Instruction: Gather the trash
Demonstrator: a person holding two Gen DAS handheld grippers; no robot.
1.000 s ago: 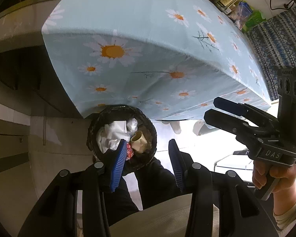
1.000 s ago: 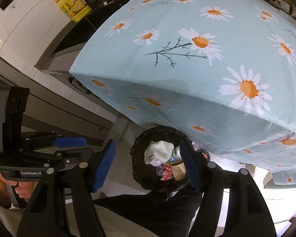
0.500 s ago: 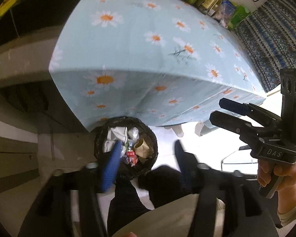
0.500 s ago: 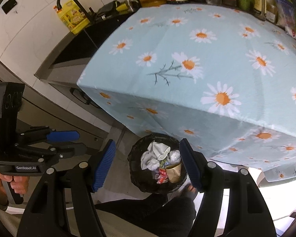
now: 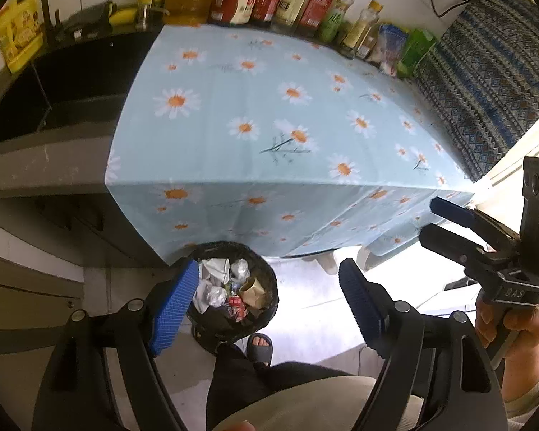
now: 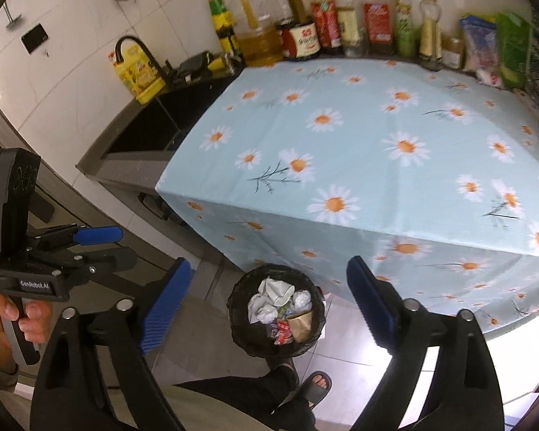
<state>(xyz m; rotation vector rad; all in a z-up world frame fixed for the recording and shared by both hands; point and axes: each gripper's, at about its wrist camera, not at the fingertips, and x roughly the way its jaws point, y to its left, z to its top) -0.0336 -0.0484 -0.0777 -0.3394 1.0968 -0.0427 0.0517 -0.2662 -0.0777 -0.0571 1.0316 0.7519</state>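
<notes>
A black trash bin (image 5: 269,287) (image 6: 240,287) stands on the floor below the table edge. It holds crumpled white paper (image 5: 213,269) (image 6: 275,289), a brown paper cup (image 5: 251,287) (image 6: 300,323) and red wrappers (image 6: 282,332). My left gripper (image 5: 269,298) is open and empty, high above the bin. My right gripper (image 6: 269,305) is open and empty, also high above the bin. Each gripper shows in the other's view, the right one (image 5: 445,222) and the left one (image 6: 104,248).
A table with a light blue daisy cloth (image 5: 287,118) (image 6: 395,151) fills the middle. Sauce and oil bottles (image 5: 269,0) (image 6: 323,25) line its far edge. A black sink with a tap (image 6: 154,115) lies to the left. The person's legs and sandals (image 6: 316,384) stand beside the bin.
Both grippers have risen and pulled back from the bin. The bin looks smaller and the whole tabletop with the bottles has come into view. Both stay open.
</notes>
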